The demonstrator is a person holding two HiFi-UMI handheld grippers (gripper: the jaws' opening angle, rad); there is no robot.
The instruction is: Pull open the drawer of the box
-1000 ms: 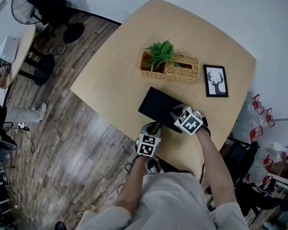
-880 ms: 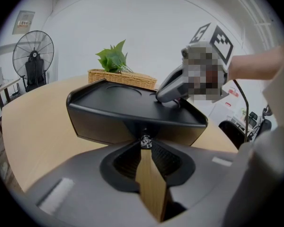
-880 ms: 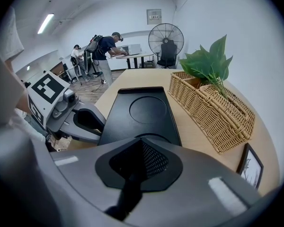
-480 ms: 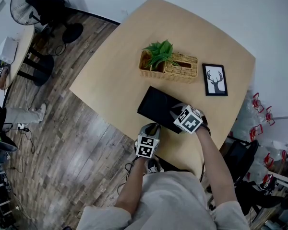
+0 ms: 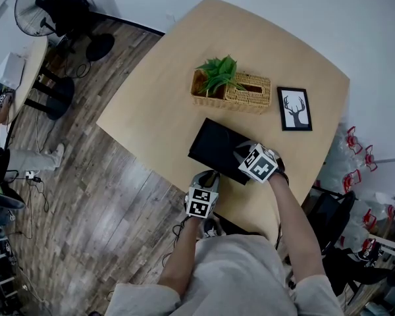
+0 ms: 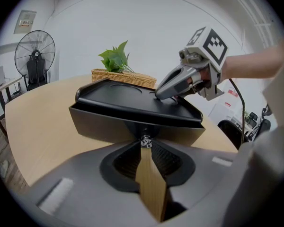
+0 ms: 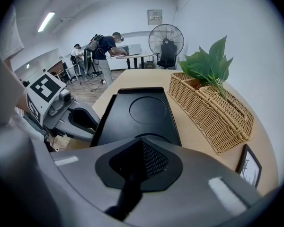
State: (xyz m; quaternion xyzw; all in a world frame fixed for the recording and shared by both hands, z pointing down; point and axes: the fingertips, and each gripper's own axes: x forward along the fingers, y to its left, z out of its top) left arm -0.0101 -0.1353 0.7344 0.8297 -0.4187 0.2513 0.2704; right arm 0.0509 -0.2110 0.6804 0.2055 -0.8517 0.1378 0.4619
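Left gripper view shows us what the head view hides: the left gripper pinches the small metal knob on the front of the flat black box. The right gripper, jaws pressed together, rests on the box's top. The box sits near the light wooden table's front edge, close to the woven wicker basket; bare tabletop spreads leftward.
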